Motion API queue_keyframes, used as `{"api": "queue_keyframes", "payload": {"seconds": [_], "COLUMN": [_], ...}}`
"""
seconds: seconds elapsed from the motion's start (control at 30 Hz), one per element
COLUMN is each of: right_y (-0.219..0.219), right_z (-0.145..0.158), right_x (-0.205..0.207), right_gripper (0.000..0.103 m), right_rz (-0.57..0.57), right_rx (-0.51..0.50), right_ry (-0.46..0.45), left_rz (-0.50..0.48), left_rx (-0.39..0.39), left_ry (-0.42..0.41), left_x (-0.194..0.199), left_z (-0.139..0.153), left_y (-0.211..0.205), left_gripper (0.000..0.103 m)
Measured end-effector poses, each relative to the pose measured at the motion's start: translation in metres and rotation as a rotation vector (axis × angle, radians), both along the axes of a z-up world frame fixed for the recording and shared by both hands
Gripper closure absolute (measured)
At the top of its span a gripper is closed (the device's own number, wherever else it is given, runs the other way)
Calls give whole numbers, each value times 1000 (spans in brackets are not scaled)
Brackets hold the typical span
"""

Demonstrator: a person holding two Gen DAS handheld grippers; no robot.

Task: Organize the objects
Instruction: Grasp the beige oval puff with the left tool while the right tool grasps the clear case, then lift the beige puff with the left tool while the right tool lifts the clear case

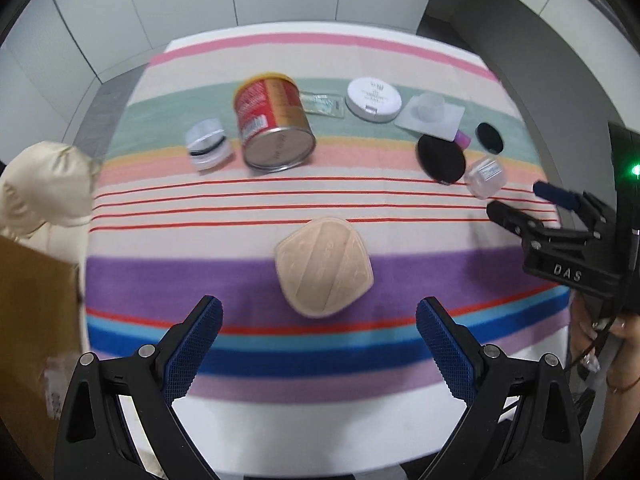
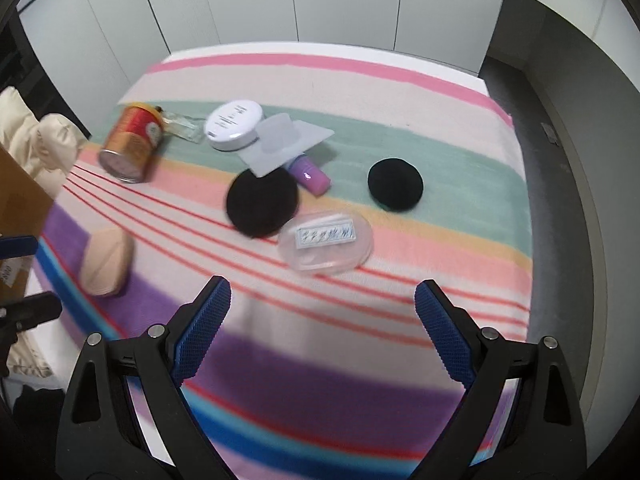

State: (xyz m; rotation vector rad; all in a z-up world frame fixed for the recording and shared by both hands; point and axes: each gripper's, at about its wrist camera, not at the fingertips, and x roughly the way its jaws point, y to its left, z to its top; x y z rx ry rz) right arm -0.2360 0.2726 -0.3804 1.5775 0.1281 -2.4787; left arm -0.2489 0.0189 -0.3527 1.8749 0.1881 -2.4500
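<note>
My left gripper (image 1: 319,334) is open and holds nothing, just short of a beige cosmetic puff (image 1: 325,266) on the striped cloth (image 1: 360,60). Further back lie a tipped red and gold tin (image 1: 272,120), a small white jar with a black band (image 1: 209,144), a clear sachet (image 1: 323,105) and a round white compact (image 1: 374,98). My right gripper (image 2: 323,314) is open and empty, close to a clear oval case (image 2: 325,243). Beyond the case lie two black round pads (image 2: 262,203) (image 2: 395,185), a purple tube (image 2: 310,175) and a clear plastic tray (image 2: 286,142). The right gripper (image 1: 516,200) also shows at the right of the left wrist view.
A brown cardboard box (image 1: 36,328) stands at the table's left edge with a cream padded garment (image 1: 44,188) behind it. White wall panels (image 2: 280,0) run behind the table. A grey floor strip (image 2: 560,200) lies to the right. A person's hand (image 1: 616,344) shows at far right.
</note>
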Motion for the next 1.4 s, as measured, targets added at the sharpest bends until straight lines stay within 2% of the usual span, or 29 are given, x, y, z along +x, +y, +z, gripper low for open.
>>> {"api": "queue_keyframes", "payload": {"seconds": [0.07, 0.17, 0.27, 0.43, 0.6, 0.63, 0.67, 0.73, 0.8, 0.87, 1.0, 1.23, 1.4], "right_y": [-1, -2, -4, -7, -10, -10, -10, -11, -12, -11, -10, -8, -6], "right_z": [-9, -15, -18, -22, -20, -19, -18, -15, -15, -15, -14, -10, -4], "right_x": [-10, -17, -20, -21, -19, -18, -18, -17, -16, -16, -16, -11, -12], "right_gripper": [8, 8, 8, 8, 15, 20, 30, 42, 42, 42, 42, 42, 42], "right_rz": [7, 14, 20, 25, 34, 35, 35, 30, 26, 16, -18, -51, -89], "right_rx": [-3, -1, -3, 7, 31, 31, 31, 37, 39, 37, 39, 16, 53], "right_ry": [-9, -8, 3, 14, 41, 45, 50, 55, 57, 56, 36, 13, -16], "left_rz": [0, 16, 11, -20, -16, -5, 5, 21, 25, 33, 33, 44, 69], "left_rx": [-4, 31, 53, 20, -14, 0, 5, 13, 62, 65, 63, 78, 108], "left_ry": [-7, -19, -2, 2, -13, -10, 8, 43, 68, 68, 68, 75, 75], "left_x": [-7, -13, -16, -21, -26, -26, -25, -21, -20, -20, -21, -21, -18], "left_z": [-10, -22, -29, -38, -51, -52, -51, -47, -44, -44, -44, -37, -33], "left_y": [1, -2, -1, 4, 2, 0, -3, -5, -7, -8, -10, -17, -26], "left_gripper": [5, 5, 5, 5, 7, 9, 12, 29, 39, 43, 60, 63, 63]}}
